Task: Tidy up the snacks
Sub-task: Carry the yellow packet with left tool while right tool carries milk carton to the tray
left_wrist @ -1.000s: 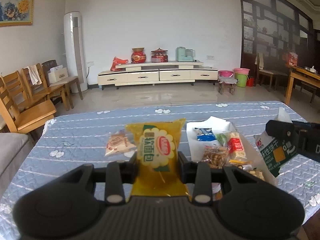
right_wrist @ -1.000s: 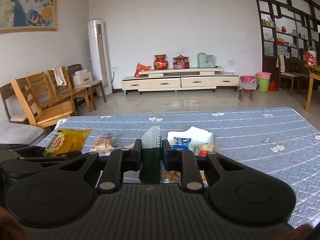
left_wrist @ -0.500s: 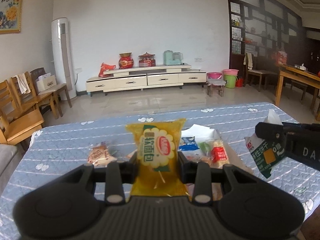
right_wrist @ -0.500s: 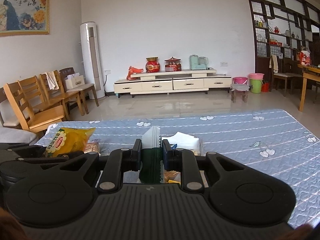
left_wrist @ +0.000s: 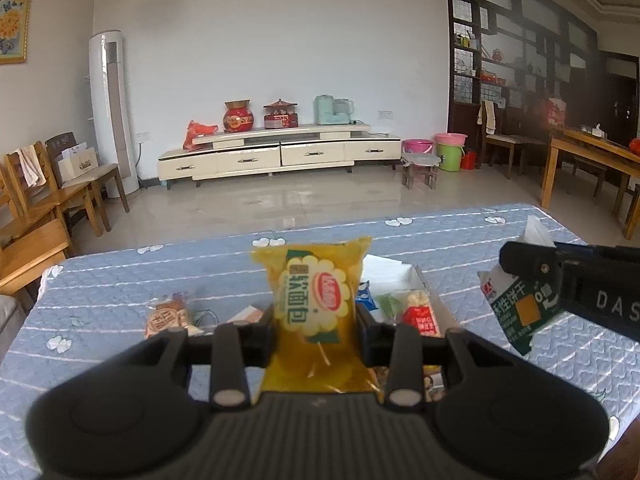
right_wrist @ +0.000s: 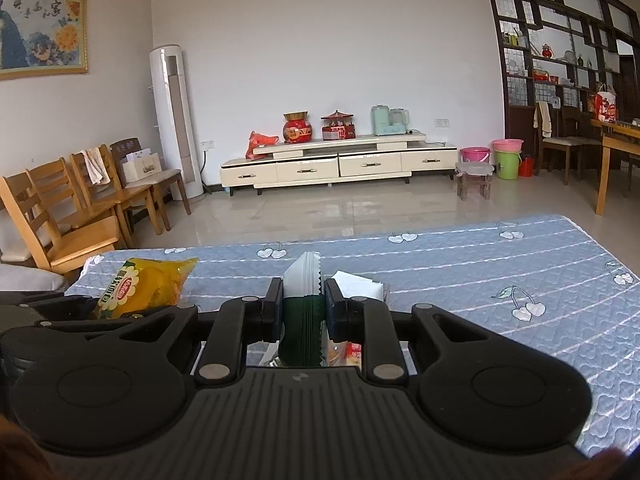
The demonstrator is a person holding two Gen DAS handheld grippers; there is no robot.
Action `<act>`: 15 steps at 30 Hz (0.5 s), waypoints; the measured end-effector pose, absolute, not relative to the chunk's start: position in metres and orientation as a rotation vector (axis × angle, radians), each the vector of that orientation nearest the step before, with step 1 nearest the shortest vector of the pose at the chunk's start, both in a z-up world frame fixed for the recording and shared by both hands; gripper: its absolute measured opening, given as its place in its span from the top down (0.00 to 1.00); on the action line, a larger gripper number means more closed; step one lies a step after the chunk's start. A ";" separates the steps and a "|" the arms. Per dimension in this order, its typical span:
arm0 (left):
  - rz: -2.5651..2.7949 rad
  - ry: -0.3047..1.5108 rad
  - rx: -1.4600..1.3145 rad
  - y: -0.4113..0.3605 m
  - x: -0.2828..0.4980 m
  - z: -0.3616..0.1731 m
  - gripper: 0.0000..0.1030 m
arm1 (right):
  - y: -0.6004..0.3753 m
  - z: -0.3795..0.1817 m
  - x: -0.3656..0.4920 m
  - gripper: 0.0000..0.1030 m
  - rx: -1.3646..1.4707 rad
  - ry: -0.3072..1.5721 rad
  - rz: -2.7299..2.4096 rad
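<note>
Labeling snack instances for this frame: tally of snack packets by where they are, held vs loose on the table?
Held in a tool: 2, the yellow bread packet and the green-and-white biscuit packet.
Loose on the blue tablecloth: 1, the small brown pastry packet.
In the white tray: at least 3; more hidden.
Total: at least 6.

snacks (left_wrist: 416, 312) in box (left_wrist: 416, 276), box on table (left_wrist: 120, 280)

The yellow packet (left_wrist: 316, 312) reads "软面包", the right gripper's (left_wrist: 532, 268) body shows "DAS", cut off by the frame edge, and the green packet's (left_wrist: 520, 308) print is only partly legible.
</note>
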State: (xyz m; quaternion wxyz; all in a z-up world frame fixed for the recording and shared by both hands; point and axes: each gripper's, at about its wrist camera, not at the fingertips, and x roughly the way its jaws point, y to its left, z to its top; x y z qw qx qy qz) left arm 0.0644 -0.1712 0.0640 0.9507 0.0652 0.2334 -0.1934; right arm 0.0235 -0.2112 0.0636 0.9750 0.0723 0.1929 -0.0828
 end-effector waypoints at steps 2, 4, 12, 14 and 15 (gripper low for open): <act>-0.399 0.478 0.136 -0.175 0.068 0.064 0.65 | -0.210 0.063 0.025 0.76 0.146 0.390 -0.166; -0.405 0.480 0.138 -0.179 0.070 0.063 0.65 | -0.209 0.064 0.025 0.76 0.143 0.390 -0.167; -0.421 0.494 0.142 -0.193 0.079 0.058 0.65 | -0.208 0.061 0.027 0.76 0.140 0.395 -0.164; -0.424 0.500 0.145 -0.195 0.081 0.057 0.65 | -0.208 0.061 0.027 0.76 0.141 0.399 -0.164; -0.426 0.504 0.146 -0.197 0.082 0.056 0.65 | -0.208 0.060 0.027 0.76 0.140 0.402 -0.165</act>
